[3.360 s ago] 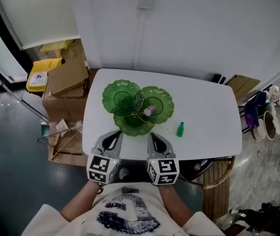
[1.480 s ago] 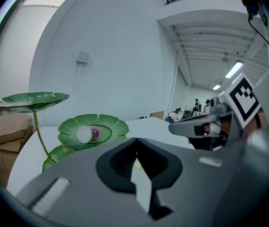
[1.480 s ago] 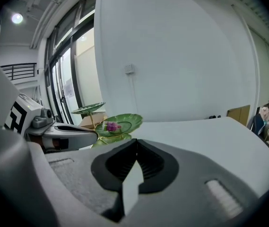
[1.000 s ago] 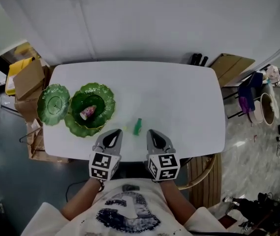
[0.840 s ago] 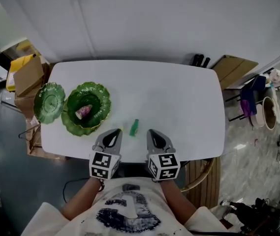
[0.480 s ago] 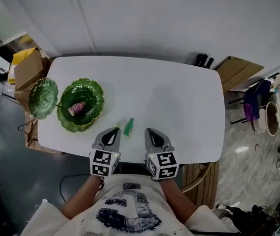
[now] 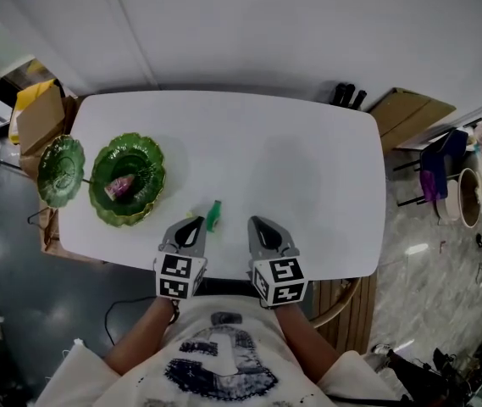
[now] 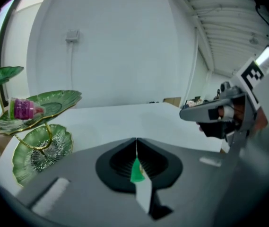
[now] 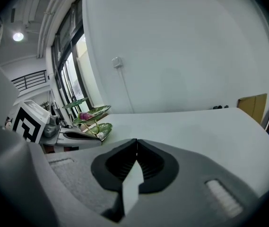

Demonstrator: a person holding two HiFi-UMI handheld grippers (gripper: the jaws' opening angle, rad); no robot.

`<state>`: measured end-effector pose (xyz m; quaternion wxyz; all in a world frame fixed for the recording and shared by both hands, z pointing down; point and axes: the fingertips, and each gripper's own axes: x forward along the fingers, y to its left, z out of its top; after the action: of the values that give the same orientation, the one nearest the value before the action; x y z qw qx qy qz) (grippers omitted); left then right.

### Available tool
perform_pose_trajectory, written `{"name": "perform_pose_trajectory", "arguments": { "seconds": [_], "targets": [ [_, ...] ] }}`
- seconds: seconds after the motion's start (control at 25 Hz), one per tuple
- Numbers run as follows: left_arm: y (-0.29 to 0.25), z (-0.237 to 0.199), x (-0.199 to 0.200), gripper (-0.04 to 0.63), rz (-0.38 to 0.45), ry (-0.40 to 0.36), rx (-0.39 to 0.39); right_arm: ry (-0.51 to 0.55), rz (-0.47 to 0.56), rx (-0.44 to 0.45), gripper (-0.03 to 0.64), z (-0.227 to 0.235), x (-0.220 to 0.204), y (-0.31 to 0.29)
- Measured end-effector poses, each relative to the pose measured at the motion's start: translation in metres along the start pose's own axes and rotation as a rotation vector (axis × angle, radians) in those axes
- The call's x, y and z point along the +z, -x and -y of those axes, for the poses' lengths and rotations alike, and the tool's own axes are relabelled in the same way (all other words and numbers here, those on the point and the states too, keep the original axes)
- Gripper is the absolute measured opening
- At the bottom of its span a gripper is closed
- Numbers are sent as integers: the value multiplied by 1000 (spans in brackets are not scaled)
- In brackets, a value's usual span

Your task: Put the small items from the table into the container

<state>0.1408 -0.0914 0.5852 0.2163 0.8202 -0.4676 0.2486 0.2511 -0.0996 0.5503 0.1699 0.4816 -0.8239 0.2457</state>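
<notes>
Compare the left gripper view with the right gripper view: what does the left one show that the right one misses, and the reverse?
Only the left gripper view: the small green bottle just beyond the tips of the shut left claw, and the right claw from the side.
Only the right gripper view: the left claw from the side, and tall windows.
Both: the green tiered dish, the pink item on it, the white table, the wall socket.
</notes>
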Motion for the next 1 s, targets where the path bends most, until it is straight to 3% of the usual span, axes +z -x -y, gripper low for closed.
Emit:
{"name": "perform_pose_trajectory", "arguments": {
  "seconds": [0.24, 0.8, 1.0],
  "targets": [
    [-13, 7, -10, 0, -35, 16, -28, -4, -24, -3, 2, 7, -7, -1],
    [-39, 6, -37, 161, -99, 99, -48, -19, -60, 10, 2, 16, -20, -14],
    [-52, 7, -54, 169, -162, 97, -49, -30, -76, 9, 2, 22, -25, -18]
  ]
}}
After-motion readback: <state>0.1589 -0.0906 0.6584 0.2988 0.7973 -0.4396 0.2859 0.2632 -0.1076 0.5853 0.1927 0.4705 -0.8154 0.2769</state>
